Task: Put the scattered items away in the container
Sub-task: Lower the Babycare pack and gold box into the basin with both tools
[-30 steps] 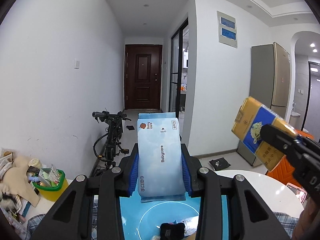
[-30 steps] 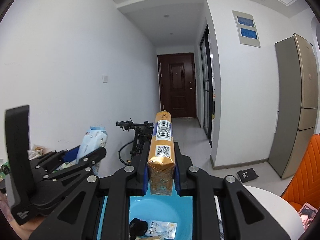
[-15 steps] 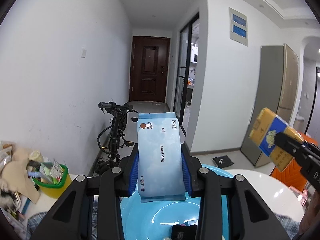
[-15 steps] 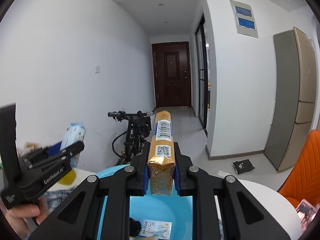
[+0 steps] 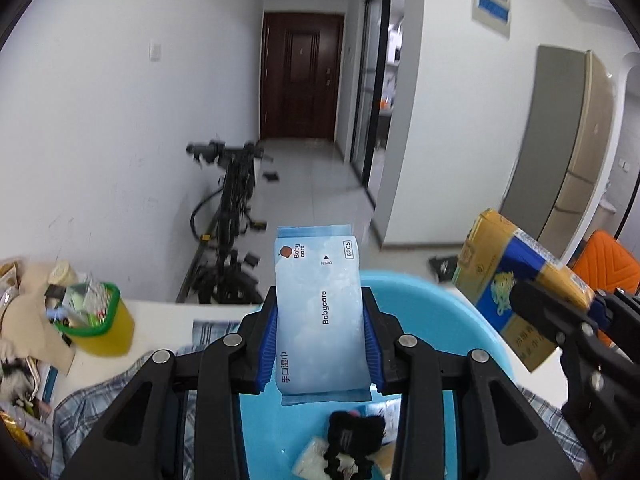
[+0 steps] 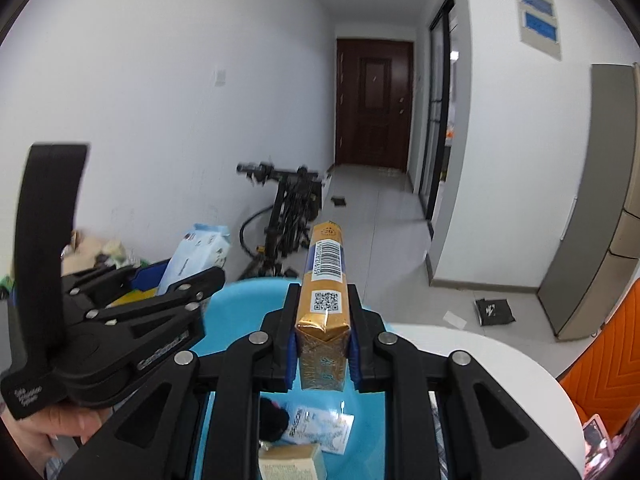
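Note:
My left gripper [image 5: 320,338] is shut on a light blue pack of Babycare wet wipes [image 5: 318,312], held upright over the blue plastic basin [image 5: 452,312]. My right gripper [image 6: 322,350] is shut on a gold and blue carton [image 6: 325,308], also over the basin [image 6: 244,300]. The carton [image 5: 516,288] and the right gripper show at the right of the left wrist view. The wipes [image 6: 196,254] and left gripper show at the left of the right wrist view. In the basin lie a black hair tie [image 5: 352,436], a sachet [image 6: 320,428] and a small box [image 6: 290,460].
The basin sits on a white round table [image 6: 500,364] with a checked cloth [image 5: 100,400]. A yellow and green cup [image 5: 96,320] full of small items and a heap of clutter [image 5: 24,320] stand at the left. A bicycle [image 5: 228,232] leans on the far wall. An orange chair [image 6: 604,348] is at the right.
Both grippers have tilted down and come lower over the basin, which now fills more of each view. Both still hold their items. The right gripper sits closer to the left.

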A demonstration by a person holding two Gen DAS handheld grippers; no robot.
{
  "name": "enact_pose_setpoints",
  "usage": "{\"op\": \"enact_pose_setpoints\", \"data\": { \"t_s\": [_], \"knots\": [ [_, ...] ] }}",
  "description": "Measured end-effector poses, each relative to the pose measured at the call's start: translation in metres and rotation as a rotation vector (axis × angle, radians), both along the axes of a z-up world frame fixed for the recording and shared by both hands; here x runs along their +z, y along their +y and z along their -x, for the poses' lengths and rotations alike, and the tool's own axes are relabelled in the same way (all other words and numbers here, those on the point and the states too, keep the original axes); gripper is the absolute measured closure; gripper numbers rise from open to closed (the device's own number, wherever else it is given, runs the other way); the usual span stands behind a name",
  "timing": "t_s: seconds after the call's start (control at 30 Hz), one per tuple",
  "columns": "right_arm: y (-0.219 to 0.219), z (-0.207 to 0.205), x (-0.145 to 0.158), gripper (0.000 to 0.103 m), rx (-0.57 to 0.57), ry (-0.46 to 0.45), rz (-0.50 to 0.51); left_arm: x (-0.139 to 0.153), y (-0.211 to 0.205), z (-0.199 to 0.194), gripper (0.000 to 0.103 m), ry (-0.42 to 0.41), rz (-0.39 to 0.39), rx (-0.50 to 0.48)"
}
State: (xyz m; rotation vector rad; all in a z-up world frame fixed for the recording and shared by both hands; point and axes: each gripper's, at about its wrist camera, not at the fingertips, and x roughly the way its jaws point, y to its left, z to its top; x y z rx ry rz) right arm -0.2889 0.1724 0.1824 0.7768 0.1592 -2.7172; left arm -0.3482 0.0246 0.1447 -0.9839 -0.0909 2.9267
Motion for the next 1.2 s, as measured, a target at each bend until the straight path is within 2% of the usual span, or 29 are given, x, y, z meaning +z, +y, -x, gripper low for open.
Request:
{"op": "enact_pose_setpoints", "data": {
  "t_s": [0.1, 0.2, 0.33, 0.5, 0.63, 0.67, 0.77, 0.87, 1.2],
  "knots": [
    [-0.006, 0.006, -0.012, 0.085, 0.034, -0.071, -0.048, -0.011, 0.001, 0.007, 0.064, -0.073, 0.002, 0.000],
    [-0.005, 0.014, -0.019, 0.085, 0.018, -0.107, -0.079, -0.025, 0.004, 0.015, 0.064, -0.176, 0.009, -0.015],
    [0.007, 0.029, -0.032, 0.085, -0.022, -0.217, -0.027, -0.050, 0.007, 0.023, 0.064, -0.317, -0.014, -0.025],
    [0.020, 0.043, -0.054, 0.085, -0.044, -0.383, 0.020, -0.075, 0.009, 0.027, 0.064, -0.423, -0.004, -0.024],
    [0.013, 0.037, -0.066, 0.085, -0.041, -0.368, -0.084, -0.098, 0.008, 0.033, 0.064, -0.535, -0.021, -0.029],
    [0.013, 0.035, -0.070, 0.085, -0.033, -0.392, -0.070, -0.102, 0.009, 0.034, 0.064, -0.554, -0.012, -0.029],
    [0.015, 0.038, -0.077, 0.085, -0.034, -0.423, -0.059, -0.111, 0.013, 0.035, 0.064, -0.574, 0.026, -0.019],
    [0.012, 0.037, -0.084, 0.085, -0.031, -0.428, -0.093, -0.117, 0.013, 0.035, 0.064, -0.585, 0.009, -0.023],
    [0.015, 0.041, -0.097, 0.085, -0.033, -0.452, -0.085, -0.126, 0.013, 0.047, 0.064, -0.570, 0.020, -0.037]
  ]
}}
